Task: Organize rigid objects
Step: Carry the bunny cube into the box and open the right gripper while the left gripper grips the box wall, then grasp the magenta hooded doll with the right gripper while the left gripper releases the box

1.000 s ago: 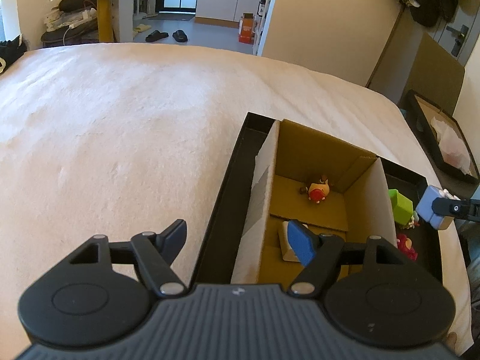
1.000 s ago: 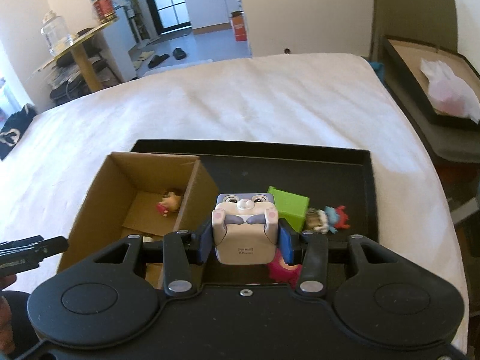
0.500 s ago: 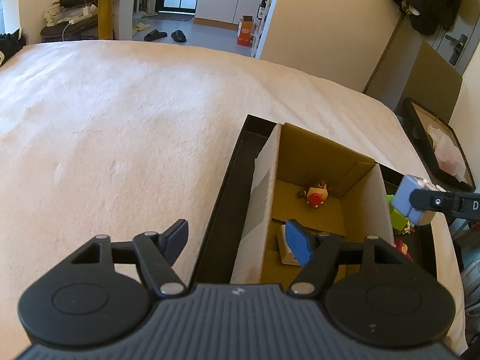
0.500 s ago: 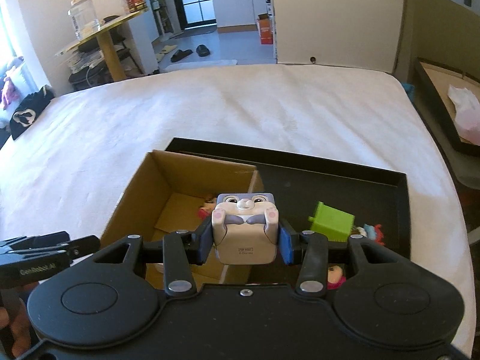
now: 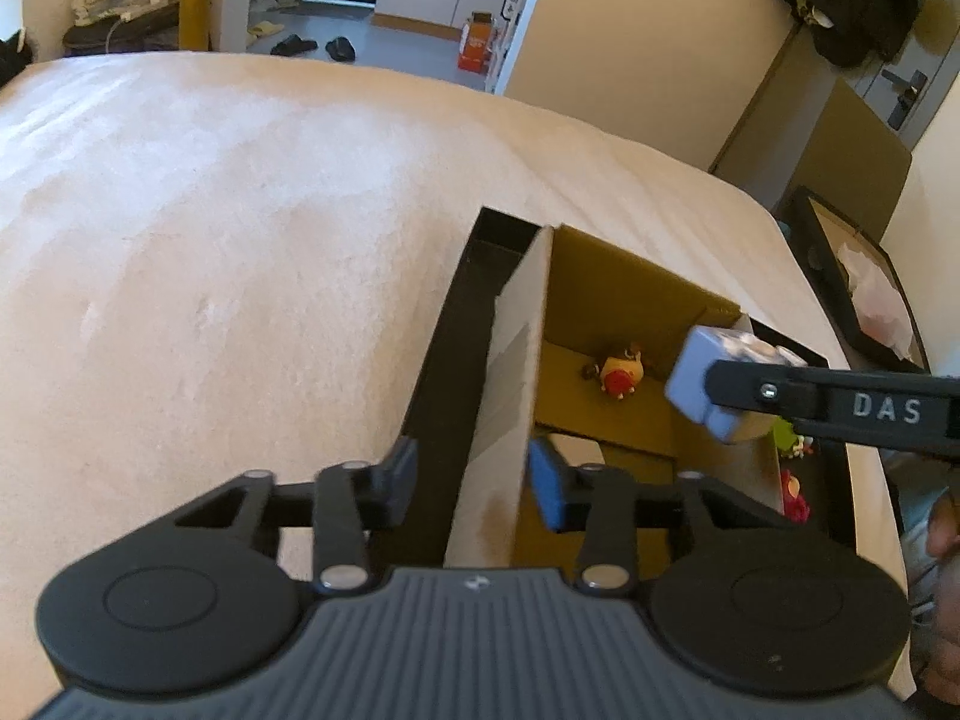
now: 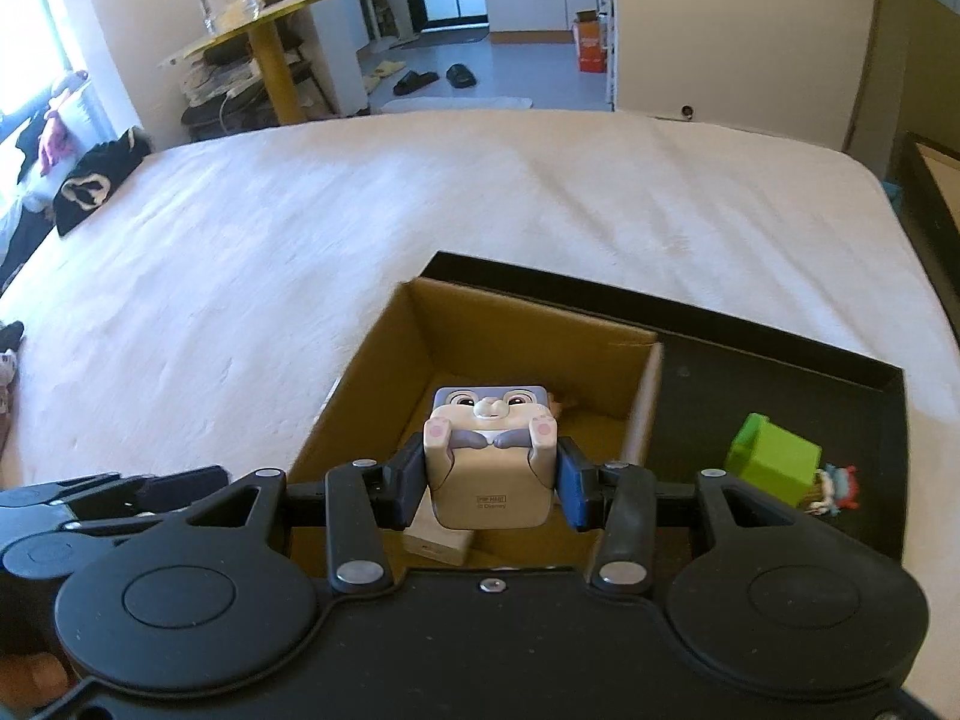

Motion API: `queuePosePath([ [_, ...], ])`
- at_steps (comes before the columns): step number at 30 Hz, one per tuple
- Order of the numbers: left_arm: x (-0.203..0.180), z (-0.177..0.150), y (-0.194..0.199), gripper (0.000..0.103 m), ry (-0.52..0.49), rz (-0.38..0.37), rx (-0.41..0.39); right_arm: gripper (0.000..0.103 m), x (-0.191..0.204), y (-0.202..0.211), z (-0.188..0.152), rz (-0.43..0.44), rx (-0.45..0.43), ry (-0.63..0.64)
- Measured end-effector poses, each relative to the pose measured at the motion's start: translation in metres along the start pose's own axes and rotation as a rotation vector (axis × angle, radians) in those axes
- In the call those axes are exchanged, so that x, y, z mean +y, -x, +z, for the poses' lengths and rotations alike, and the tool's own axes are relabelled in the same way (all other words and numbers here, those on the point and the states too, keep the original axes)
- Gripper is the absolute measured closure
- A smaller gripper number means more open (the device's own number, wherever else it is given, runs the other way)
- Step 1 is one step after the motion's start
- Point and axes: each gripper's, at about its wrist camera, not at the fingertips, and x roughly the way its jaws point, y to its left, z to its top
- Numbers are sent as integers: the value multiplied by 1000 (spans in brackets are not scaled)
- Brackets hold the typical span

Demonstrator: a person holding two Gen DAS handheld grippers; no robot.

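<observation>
Bunny cube [image 6: 491, 457] sits pinched in our right gripper [image 6: 489, 483] above the cardboard box [image 6: 384, 354], ready to drop in; our left gripper [image 5: 471, 483] has just been closing astride the box's wall to steady it.

Left gripper [image 5: 471, 480]: tilted downward, jaws just closing, one finger either side of a cardboard wall; contact unclear.
Right gripper [image 6: 489, 483]: tilted downward, pads [image 6: 407, 489] clamped on a toy's flanks.
</observation>
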Motion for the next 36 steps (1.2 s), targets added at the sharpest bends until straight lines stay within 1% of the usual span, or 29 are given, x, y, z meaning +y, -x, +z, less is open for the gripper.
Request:
queuePosePath([
  [3,-2,0,-3,84,-16,-28,14,60,8,-7,0,5,16,5],
  [6,-4,0,-4,88,-28,-37,10,60,14,-15,-2,8,37,-2],
  [13,2,1,-9,88,3,-72,31,59,24,-28,-6,10,61,0],
  [17,1,1,-9,88,-4,-69,35,58,23,-29,-6,38,53,-21],
  [22,2,1,-9,88,9,-67,35,58,16,-20,-4,37,41,-43],
  [28,0,-1,-8,87,-6,-53,30,57,3,-4,-10,28,20,-50],
  [30,0,0,-5,84,-2,-47,21,57,-4,1,-11,23,15,-56],
  [33,2,1,-4,84,9,-48,24,56,-15,9,-14,13,2,-73],
  [36,-1,0,-3,84,-4,-34,21,56,-26,16,-18,4,-5,-86],
])
